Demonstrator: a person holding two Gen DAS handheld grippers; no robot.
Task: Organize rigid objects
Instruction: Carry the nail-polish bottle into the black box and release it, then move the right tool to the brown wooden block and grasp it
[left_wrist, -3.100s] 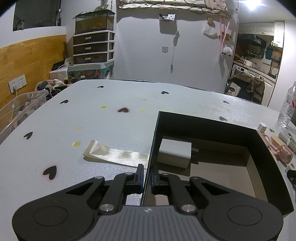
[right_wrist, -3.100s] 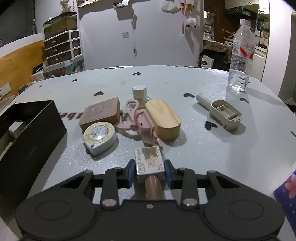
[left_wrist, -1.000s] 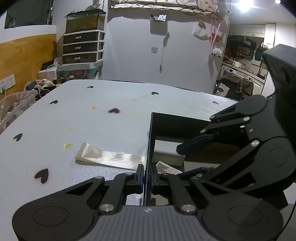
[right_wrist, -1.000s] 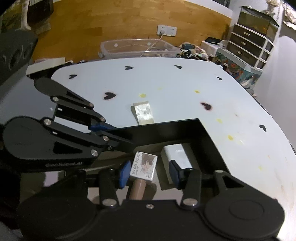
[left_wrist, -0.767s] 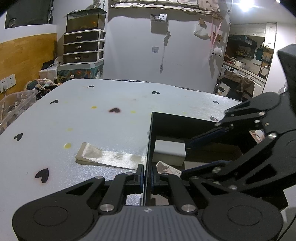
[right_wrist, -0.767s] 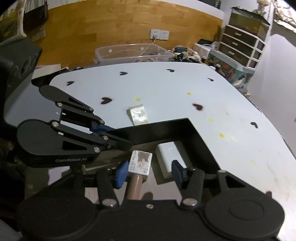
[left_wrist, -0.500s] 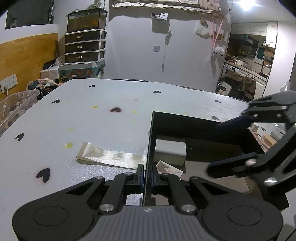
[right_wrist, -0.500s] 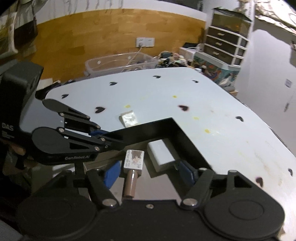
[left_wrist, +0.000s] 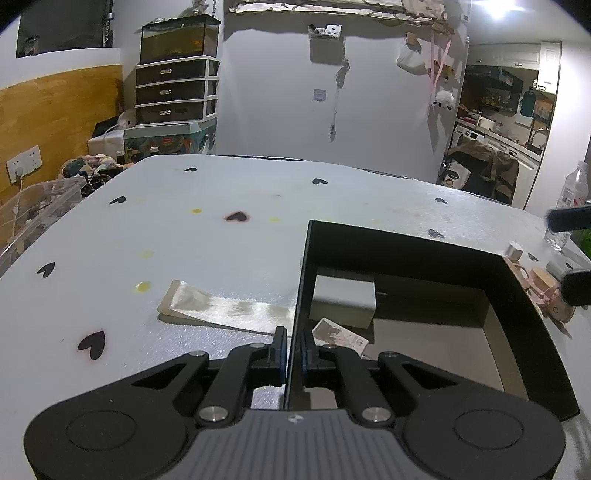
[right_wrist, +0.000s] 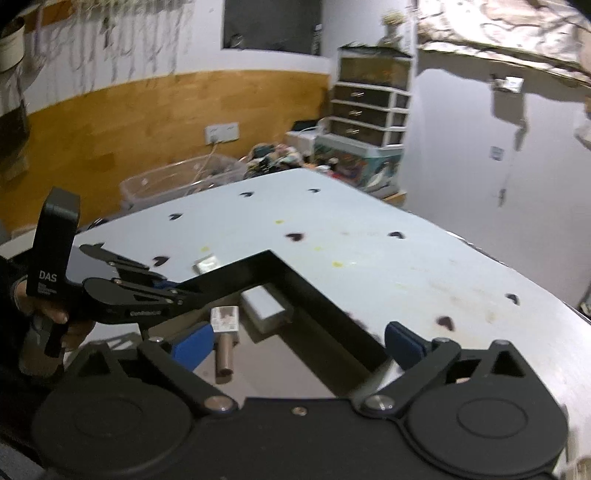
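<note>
Box (left_wrist: 406, 243) sits on the table (left_wrist: 184, 236) dead ahead of the left tool (left_wrist: 291, 349), which is clamped on its near wall to steady it; right tool (right_wrist: 295, 338) spread wide above it, polish bottle (right_wrist: 224, 332) lying inside beside the white charger (right_wrist: 264, 304).

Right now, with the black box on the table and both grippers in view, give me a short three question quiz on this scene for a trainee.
1. True or false: the left gripper is shut on the wall of the black box.
2. Which lies inside the box? A) water bottle B) nail polish bottle C) silvery packet
3. Fill in: the right gripper is ____, holding nothing.

Key:
1. True; its fingers pinch the near left wall.
2. B; it lies beside the white block, while the water bottle and the silvery packet are on the table.
3. open
</note>
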